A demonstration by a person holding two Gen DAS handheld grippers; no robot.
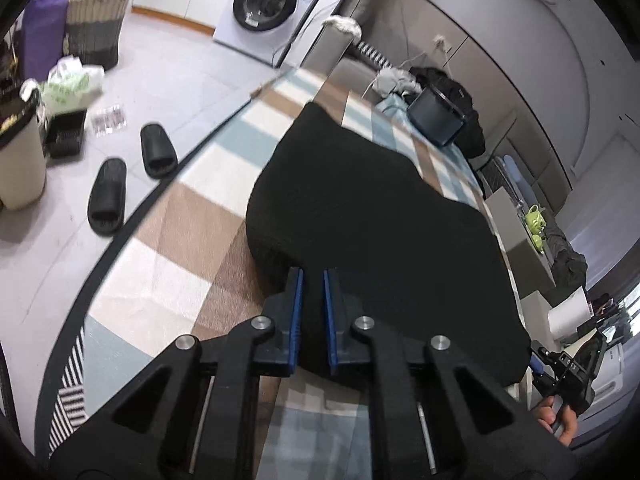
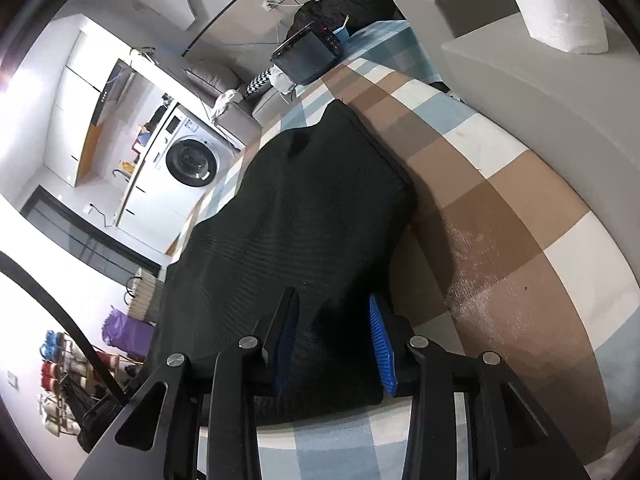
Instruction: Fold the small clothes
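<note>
A black ribbed garment lies spread flat on a checked brown, white and blue cover. My left gripper is at the garment's near left edge. Its blue pads stand close together, pinching a fold of the black cloth. In the right wrist view the same garment stretches away over the cover. My right gripper sits over the garment's near right corner. Its jaws are apart and the cloth lies loose between them, not pressed. A hand holding that tool shows at the far right of the left wrist view.
Two black slippers lie on the tiled floor left of the cover's edge. A washing machine and a woven basket stand beyond. A dark screen device and bundled clothes sit at the far end. A grey ledge borders the right.
</note>
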